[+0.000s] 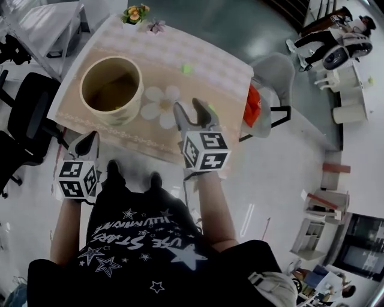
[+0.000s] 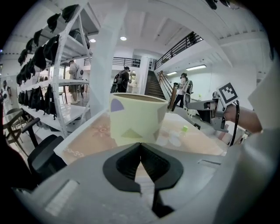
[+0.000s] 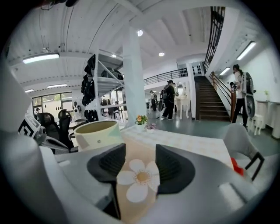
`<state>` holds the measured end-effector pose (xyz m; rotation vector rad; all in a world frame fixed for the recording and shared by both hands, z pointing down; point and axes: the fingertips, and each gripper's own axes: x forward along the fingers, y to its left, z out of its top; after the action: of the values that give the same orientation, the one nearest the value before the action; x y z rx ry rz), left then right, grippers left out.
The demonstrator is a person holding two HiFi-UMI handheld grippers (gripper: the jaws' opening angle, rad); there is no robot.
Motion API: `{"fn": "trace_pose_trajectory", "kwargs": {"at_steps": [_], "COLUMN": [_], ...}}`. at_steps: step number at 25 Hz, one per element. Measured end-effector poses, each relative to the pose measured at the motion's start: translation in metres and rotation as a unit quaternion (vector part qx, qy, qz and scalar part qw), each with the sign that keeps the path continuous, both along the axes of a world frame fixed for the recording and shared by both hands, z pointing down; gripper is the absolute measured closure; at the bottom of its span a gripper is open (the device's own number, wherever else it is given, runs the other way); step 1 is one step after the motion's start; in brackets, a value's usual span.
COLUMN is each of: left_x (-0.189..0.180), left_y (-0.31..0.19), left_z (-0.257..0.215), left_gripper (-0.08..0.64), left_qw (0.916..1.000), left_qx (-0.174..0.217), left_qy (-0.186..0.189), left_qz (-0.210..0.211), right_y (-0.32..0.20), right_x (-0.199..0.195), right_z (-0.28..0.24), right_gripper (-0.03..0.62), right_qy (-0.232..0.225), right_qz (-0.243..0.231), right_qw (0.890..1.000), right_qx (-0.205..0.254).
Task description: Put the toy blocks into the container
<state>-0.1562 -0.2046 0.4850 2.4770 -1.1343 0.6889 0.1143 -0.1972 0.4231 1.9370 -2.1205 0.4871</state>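
Head view, container (image 1: 120, 115) on table (image 1: 210, 90), green block (image 1: 187, 69) beyond, flowerpot (image 1: 135, 14) at corner

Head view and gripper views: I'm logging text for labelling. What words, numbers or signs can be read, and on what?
T-shirt: white lettering among stars, too warped to read surely.
Cubes on left gripper and right gripper: black-and-white square markers, no letters.
Container, tablecloth: no text.
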Motion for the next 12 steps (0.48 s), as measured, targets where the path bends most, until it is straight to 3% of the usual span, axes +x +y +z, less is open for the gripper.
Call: {"fn": "trace_pose_trajectory", "kwargs": {"at_steps": [12], "left_x": [0.112], "left_y": [0.033], "left_z": [0.014], "left_gripper": [0.551], "left_qw": [0.9994], "left_qx": [-0.007], "left_qy": [0.004], "left_qz": [0.032], "right_y": [0.042], "right_x": [0.097], "right_z": [0.064], "right_gripper": [0.374], "right_qy": [0.051], "right_qz": [0.022], "right_qw": [0.996], "right_qx": [-0.068]}}
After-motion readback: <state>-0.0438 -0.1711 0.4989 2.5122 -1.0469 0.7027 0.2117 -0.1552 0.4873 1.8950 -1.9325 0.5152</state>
